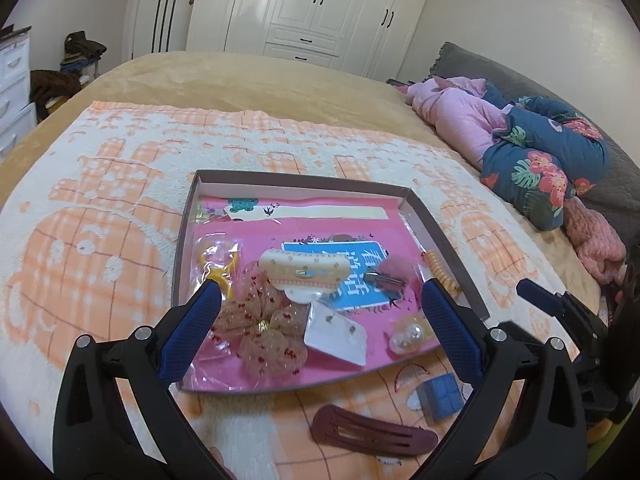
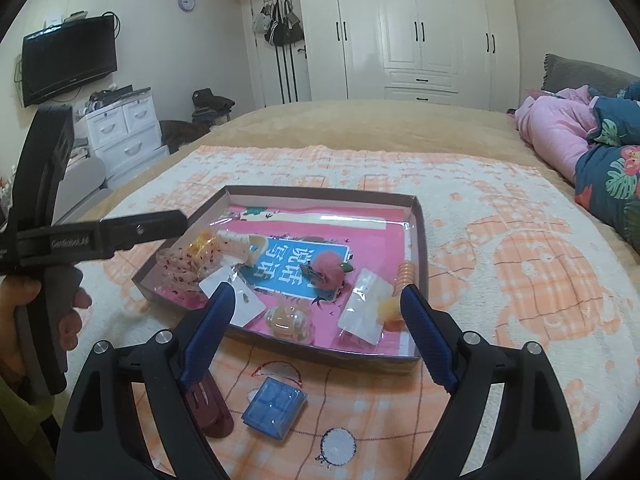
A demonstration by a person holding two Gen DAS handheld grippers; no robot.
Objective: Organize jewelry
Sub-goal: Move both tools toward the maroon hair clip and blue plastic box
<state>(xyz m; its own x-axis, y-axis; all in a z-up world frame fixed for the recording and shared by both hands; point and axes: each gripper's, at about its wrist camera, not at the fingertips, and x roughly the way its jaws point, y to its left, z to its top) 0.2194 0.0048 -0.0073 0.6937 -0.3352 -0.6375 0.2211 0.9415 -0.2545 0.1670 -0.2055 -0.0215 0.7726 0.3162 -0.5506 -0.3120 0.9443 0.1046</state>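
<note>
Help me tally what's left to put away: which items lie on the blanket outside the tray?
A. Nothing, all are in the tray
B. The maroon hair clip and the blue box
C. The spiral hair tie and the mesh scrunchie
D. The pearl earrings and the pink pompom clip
B: the maroon hair clip and the blue box lie on the blanket in front of the tray's near edge, while the other pieces sit inside it.

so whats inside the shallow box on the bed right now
The box holds a pink book as its floor, with a sheer scrunchie, cream clip, pink pompom clip, earring card and pearls on top. Most of the book's cover is hidden.
</note>
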